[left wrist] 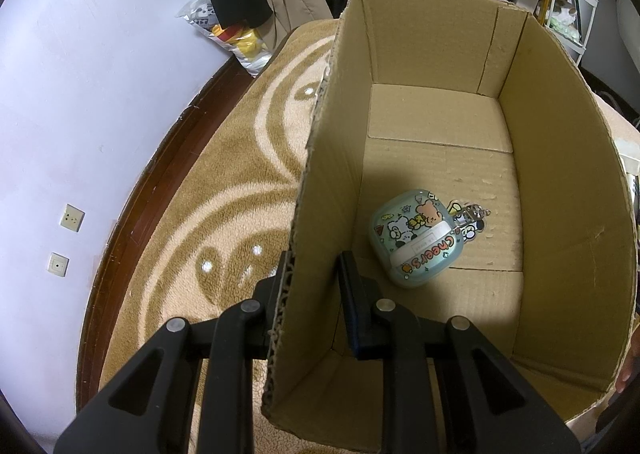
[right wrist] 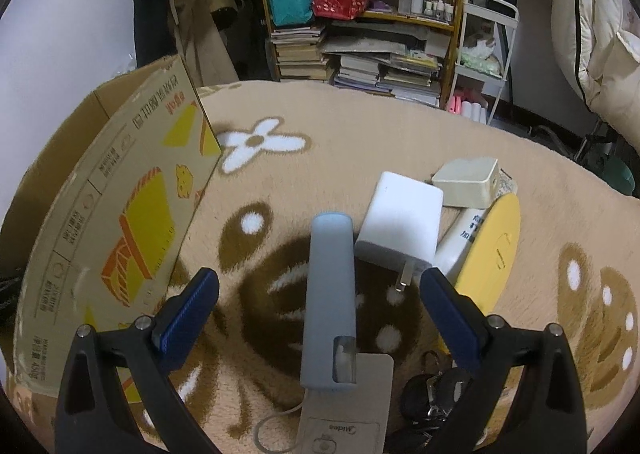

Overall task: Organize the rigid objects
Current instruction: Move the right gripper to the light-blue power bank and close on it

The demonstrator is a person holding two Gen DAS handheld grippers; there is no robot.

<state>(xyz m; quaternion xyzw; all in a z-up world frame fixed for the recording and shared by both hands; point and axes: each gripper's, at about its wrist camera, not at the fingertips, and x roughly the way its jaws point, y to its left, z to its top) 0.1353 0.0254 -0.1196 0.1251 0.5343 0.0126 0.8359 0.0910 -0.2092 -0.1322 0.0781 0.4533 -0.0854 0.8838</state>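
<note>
The left tool (left wrist: pixel 316 286) is closed on the near wall of the cardboard box (left wrist: pixel 560 158): one finger is outside the wall, the other inside, and the wall sits pinched between them. It seems to steady the box. Inside the box, on the floor of it and close to the gripped wall, lies one small case with cartoon stickers (left wrist: pixel 416 240), with a keychain charm (left wrist: pixel 472 218) attached at its far side. The rest of the box floor is bare.

The right tool (right wrist: pixel 320 294) is wide open and holds nothing. Between its fingers, without touching them, lies a grey-blue cylinder (right wrist: pixel 330 294) on the patterned blanket (right wrist: pixel 280 190). Just right of the cylinder is a white charger plug (right wrist: pixel 400 222); further right of it are a cream box (right wrist: pixel 468 182), a yellow round lid (right wrist: pixel 492 246) and a white bottle (right wrist: pixel 460 238) partly under the lid. Near the cylinder's lower end lie a tag card (right wrist: pixel 352 402) and dark keys (right wrist: pixel 436 394). The box stands left of the cylinder.

I judge the step in hand is picking the cylinder. The next move calls for lowering the right tool, closing on the middle of the cylinder, then carrying it left, over the wall, into the box.
</note>
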